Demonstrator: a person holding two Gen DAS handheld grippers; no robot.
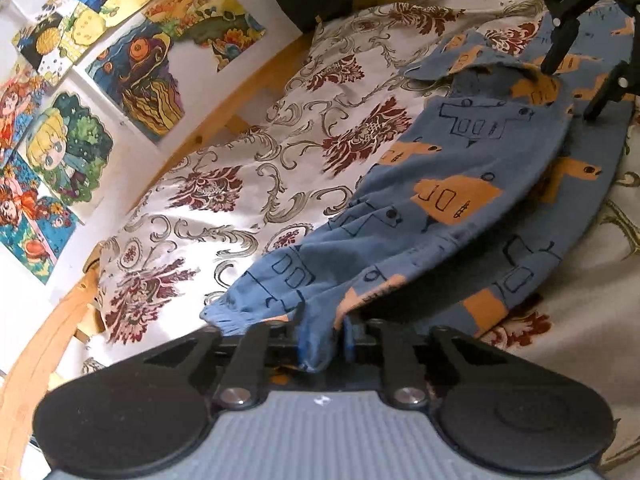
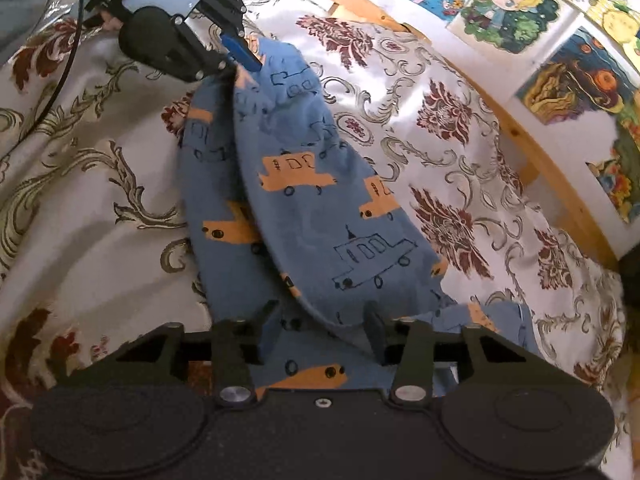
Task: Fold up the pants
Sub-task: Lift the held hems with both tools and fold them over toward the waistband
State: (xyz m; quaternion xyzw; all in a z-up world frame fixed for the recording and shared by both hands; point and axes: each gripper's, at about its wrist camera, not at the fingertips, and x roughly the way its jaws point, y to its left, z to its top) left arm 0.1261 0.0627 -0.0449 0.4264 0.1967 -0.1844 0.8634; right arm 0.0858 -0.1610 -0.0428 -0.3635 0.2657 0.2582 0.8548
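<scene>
Blue pants with orange bus print lie on the floral bedspread, one leg draped over the other. Left gripper — fingers pinched tight on a bunched hem of the pants. Right gripper — fingers spread wide, straddling the fabric, gripping nothing.

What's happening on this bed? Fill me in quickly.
A person with a handheld gripper in each hand is folding blue pants printed with orange buses on a floral bedspread. The left gripper is shut on one end of the pants, bunching the fabric between its fingers. The right gripper is open over the other end, fingers either side of the cloth. One layer is lifted and draped over another, so the fold is partway done.
</scene>
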